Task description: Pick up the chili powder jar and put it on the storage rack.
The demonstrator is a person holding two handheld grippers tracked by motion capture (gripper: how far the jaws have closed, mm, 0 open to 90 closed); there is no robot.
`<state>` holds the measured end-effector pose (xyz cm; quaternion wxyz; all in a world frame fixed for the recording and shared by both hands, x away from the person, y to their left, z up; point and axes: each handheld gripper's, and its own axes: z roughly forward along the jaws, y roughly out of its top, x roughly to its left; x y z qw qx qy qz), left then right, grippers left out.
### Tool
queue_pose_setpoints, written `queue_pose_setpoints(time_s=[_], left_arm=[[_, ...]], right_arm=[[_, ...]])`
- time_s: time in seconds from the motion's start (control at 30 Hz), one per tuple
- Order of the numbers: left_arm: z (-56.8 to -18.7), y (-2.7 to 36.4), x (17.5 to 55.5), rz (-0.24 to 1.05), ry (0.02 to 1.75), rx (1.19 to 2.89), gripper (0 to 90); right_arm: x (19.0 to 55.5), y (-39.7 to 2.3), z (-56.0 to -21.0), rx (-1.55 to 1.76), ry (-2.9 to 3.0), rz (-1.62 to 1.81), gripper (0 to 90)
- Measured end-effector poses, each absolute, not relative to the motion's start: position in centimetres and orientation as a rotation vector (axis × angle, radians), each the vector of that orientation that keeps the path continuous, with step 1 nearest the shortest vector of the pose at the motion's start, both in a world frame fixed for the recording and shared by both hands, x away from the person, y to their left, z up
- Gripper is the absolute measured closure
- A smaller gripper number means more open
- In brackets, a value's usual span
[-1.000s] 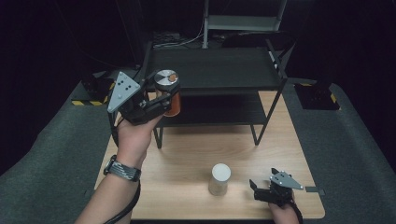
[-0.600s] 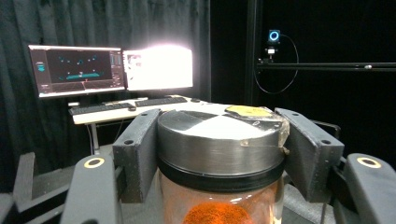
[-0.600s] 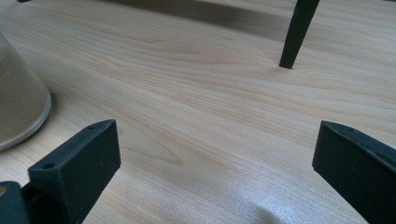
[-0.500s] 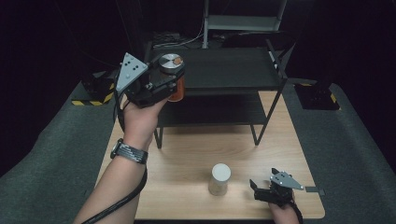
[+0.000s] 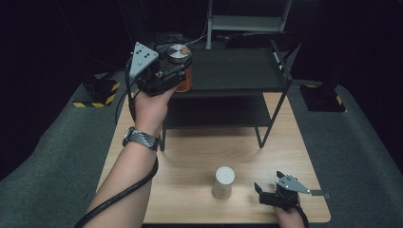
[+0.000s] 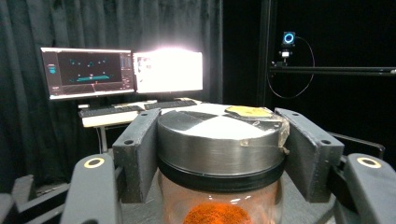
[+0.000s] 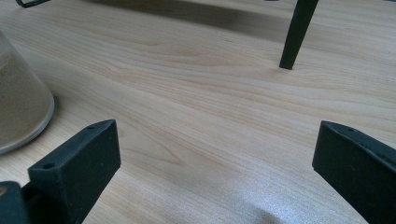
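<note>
The left tool (image 5: pixel 178 78) pinches the jar (image 6: pixel 219 154) by its metal lid, high at the front left corner of the black shelf (image 5: pixel 237 71). Keep it upright and bring it level over the top board before lowering. The right tool (image 5: pixel 266 192) rests spread on the tabletop (image 5: pixel 190 152).

a two-tier shelf rack (image 5: pixel 237 71) stands on the far half of the bench (image 5: pixel 190 156), and the left gripper (image 5: pixel 164 78) holds a jar (image 5: pixel 179 66) up at the rack's left front corner, level with its top shelf, the jaws pressed on either side of the jar's lid (image 6: pixel 219 135). a second jar (image 5: pixel 223 182) stands on the near part of the bench in front of the rack, and the right gripper (image 5: pixel 266 195) rests on the bench just to its right, jaws spread and pointing toward it. beyond the bench, behind the held jar, two monitors (image 6: pixel 121 70) sit side by side.
</note>
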<state>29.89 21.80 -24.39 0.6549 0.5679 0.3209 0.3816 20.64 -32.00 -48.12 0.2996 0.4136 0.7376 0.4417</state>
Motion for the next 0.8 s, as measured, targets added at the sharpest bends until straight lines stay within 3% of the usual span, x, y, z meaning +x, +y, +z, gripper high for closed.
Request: queue_pose_setpoints(time_s=[0.8], left_arm=[[-25.5,21.1,31.8,0.875,0.749,1.267,34.5]], right_arm=[[20.5,-32.3,-48.3,1.096,1.952,1.19,0.3]])
